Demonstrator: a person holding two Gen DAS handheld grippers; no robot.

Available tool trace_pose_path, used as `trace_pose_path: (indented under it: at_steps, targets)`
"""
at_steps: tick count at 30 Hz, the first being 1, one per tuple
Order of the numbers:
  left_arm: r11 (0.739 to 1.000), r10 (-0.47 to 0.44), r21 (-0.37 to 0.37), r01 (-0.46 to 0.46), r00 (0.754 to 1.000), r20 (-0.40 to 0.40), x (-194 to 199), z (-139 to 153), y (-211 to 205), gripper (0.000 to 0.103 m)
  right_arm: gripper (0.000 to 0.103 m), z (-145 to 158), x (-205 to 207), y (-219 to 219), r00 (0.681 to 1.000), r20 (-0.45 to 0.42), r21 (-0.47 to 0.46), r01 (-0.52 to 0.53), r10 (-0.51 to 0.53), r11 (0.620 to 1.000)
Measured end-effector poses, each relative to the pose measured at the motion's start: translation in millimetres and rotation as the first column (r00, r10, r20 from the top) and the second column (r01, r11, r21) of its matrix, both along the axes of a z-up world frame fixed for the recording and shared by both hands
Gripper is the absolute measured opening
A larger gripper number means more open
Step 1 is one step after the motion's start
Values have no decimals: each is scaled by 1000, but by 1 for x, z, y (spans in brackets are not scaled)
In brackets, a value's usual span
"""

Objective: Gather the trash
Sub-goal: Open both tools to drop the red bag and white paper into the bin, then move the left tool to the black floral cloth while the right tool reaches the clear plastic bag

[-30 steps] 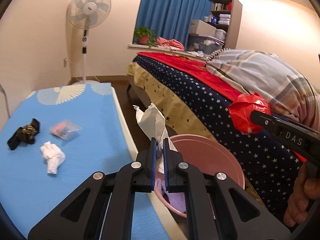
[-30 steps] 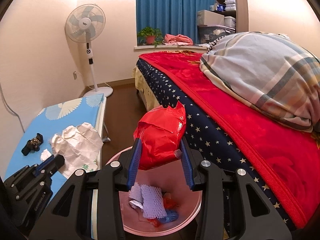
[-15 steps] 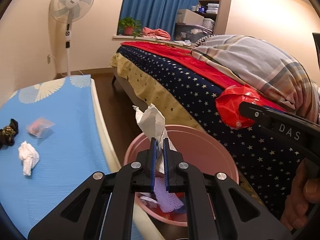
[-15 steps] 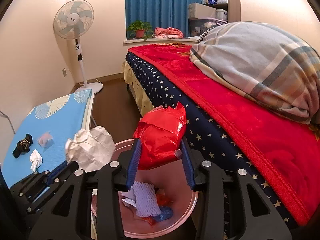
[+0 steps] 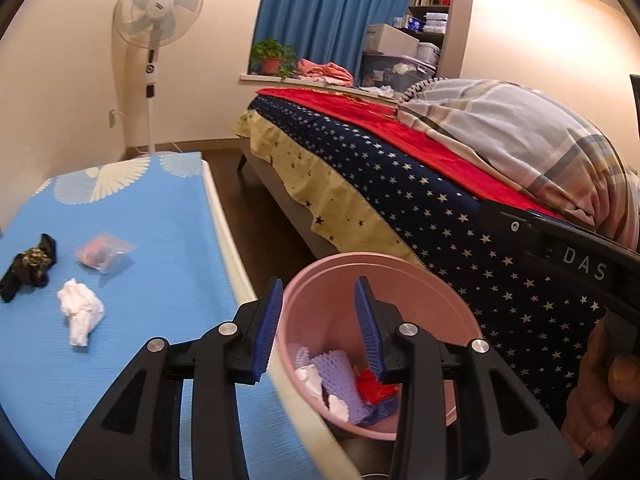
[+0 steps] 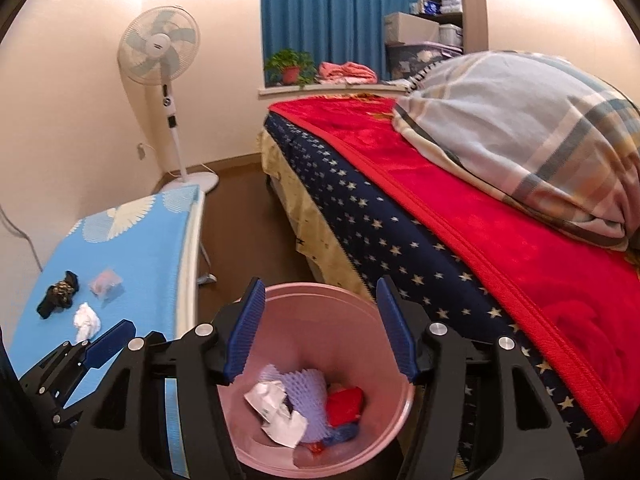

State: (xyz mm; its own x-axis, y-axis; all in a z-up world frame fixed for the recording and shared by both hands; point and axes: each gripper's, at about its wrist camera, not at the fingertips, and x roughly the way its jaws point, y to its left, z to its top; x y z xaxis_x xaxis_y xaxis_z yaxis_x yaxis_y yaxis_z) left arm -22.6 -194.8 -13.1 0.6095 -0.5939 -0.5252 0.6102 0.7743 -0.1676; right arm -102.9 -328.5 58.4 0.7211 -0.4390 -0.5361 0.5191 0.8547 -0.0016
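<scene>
A pink bin (image 5: 436, 312) (image 6: 344, 312) stands on the floor between the blue table and the bed. It holds crumpled white paper (image 6: 276, 412), purple foam netting (image 6: 312, 396) and a red bag (image 6: 346, 400). My left gripper (image 5: 318, 324) is open and empty over the bin's left rim. My right gripper (image 6: 320, 324) is open and empty above the bin. On the blue table (image 5: 132, 208) lie a white tissue wad (image 5: 80, 316) (image 6: 86, 320), a small clear bag with red contents (image 5: 104, 250) (image 6: 106, 282) and a black-and-gold scrunchie (image 5: 30, 266) (image 6: 58, 294).
A bed (image 6: 460, 208) with a red blanket, starry navy cover and plaid duvet (image 6: 528, 136) fills the right side. A standing fan (image 6: 164, 64) is in the far corner. A potted plant (image 6: 290, 68) sits on the window sill. Brown floor runs between table and bed.
Both grippers opened. The crumpled paper left my left gripper and the red bag left my right gripper; both now lie in the pink bin.
</scene>
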Motion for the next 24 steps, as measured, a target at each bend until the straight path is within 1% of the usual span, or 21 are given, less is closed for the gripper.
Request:
trace_pose_path:
  at_steps: [6, 10, 12, 14, 16, 20, 21, 24]
  targets:
    - [997, 80, -8, -79, 997, 19, 6, 7, 35, 37, 55, 8, 1, 21, 994, 76, 6, -82, 81, 997]
    - [991, 136, -12, -136, 990, 23, 11, 8, 57, 36, 48, 10, 6, 33, 985, 110, 13, -135, 132, 991]
    - [985, 170, -14, -169, 985, 23, 14, 8, 68, 32, 44, 9, 8, 38, 981, 118, 20, -156, 152, 988]
    - [978, 207, -19, -206, 978, 19, 19, 7, 78, 31, 37, 7, 13, 42, 977, 123, 29, -178, 173, 984]
    - [971, 238, -23, -238, 971, 16, 23, 5, 88, 31, 34, 5, 18, 48, 972, 126, 41, -205, 198, 978]
    - [957, 291, -22, -291, 957, 17, 29, 2, 100, 29, 29, 2, 29, 60, 960, 140, 60, -253, 243, 966]
    - [953, 302, -22, -301, 953, 19, 31, 1, 103, 27, 29, 1, 32, 64, 956, 143, 62, -268, 257, 962]
    - [939, 343, -26, -342, 939, 25, 35, -1, 113, 27, 29, -6, 47, 77, 942, 149, 74, -314, 301, 946]
